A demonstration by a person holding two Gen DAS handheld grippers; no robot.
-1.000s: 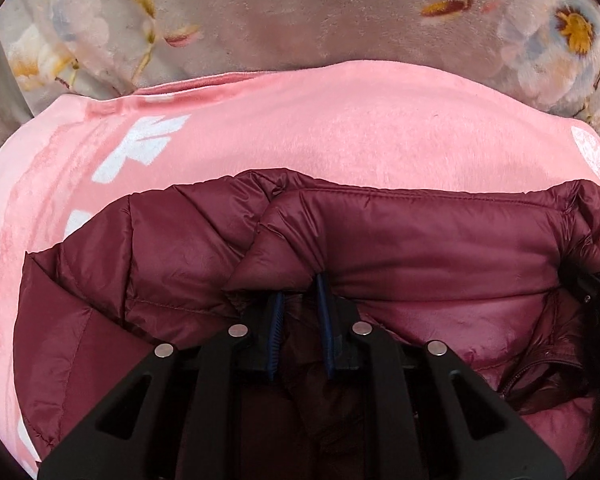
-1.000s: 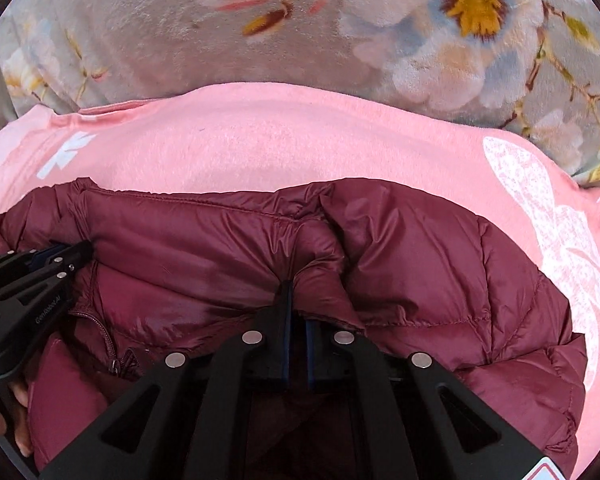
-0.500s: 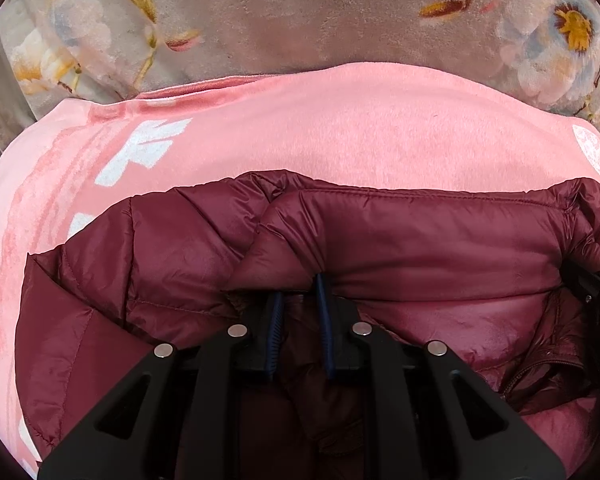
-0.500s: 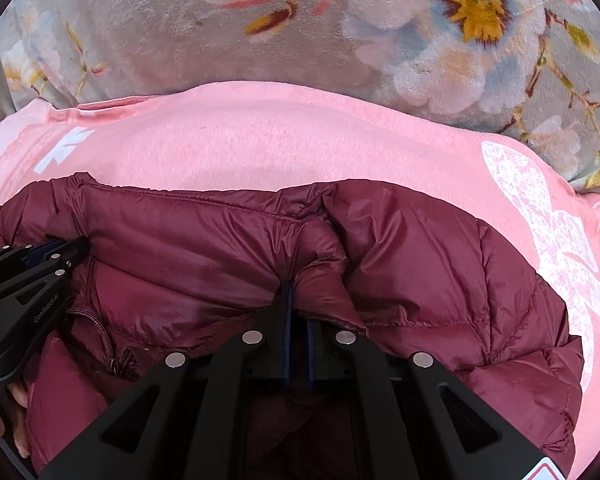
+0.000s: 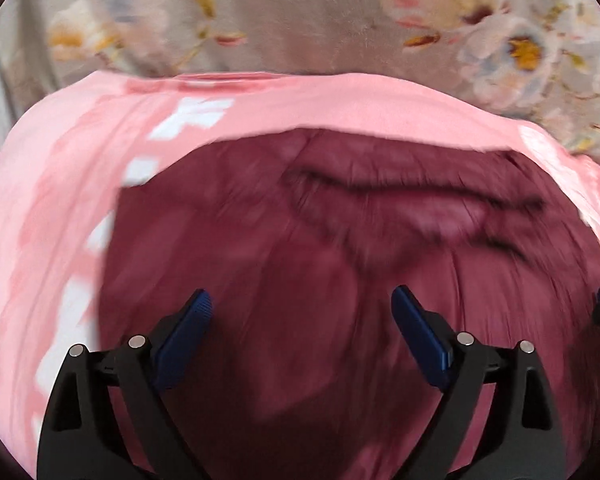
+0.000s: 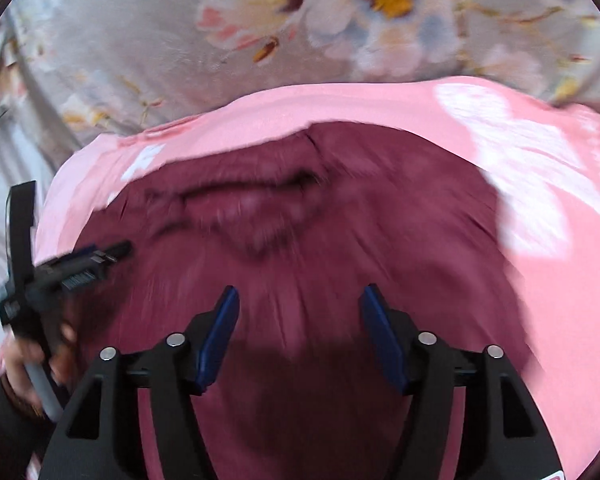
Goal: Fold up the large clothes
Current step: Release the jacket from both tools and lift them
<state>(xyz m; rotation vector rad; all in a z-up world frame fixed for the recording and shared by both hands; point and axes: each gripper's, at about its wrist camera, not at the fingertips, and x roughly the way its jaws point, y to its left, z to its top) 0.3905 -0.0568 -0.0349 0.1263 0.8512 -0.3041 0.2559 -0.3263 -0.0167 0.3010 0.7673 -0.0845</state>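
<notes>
Left wrist view: the left gripper [image 5: 300,308] hangs spread wide, gripping nothing, above the maroon jacket [image 5: 340,240]; the right gripper [image 6: 297,300] likewise gapes empty. The jacket lies on a pink blanket [image 5: 59,208], floral bedding [image 6: 139,40] beyond. Judging by the blur, steady both grippers before regrasping an edge squarely.

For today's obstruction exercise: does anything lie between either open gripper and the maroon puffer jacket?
Nothing visible does. The left gripper and right gripper are both open directly over the maroon puffer jacket, which lies on the pink blanket.
</notes>
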